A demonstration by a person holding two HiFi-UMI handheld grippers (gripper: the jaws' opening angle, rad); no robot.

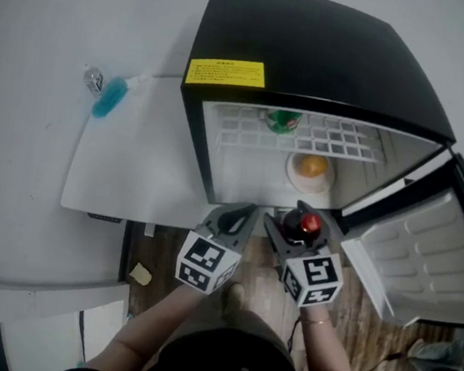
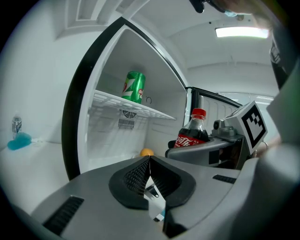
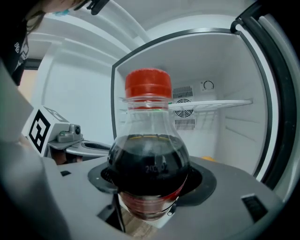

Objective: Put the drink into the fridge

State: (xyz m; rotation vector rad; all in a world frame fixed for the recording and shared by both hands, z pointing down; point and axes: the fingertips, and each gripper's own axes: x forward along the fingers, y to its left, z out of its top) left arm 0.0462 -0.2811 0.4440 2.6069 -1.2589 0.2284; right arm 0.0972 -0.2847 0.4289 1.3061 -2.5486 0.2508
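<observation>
Between right claw (image 3: 150, 187) jaws: round, glossy bottle (image 3: 149, 159).

My left hand-held gripper (image 2: 149, 165) is smooth grey plastic, with black fine-ribbed pads (image 2: 133, 176) set in a dark rounded recess and a short dark slot (image 2: 63, 215) moulded into the shell. The right hand-held gripper (image 3: 150, 180) is built the same way. Each carries a white cube printed with bold black square markers: left cube (image 1: 204, 263), right cube (image 1: 313, 280). Behind them I see bare forearms (image 1: 147, 330) and dark clothing (image 1: 227, 365).
</observation>
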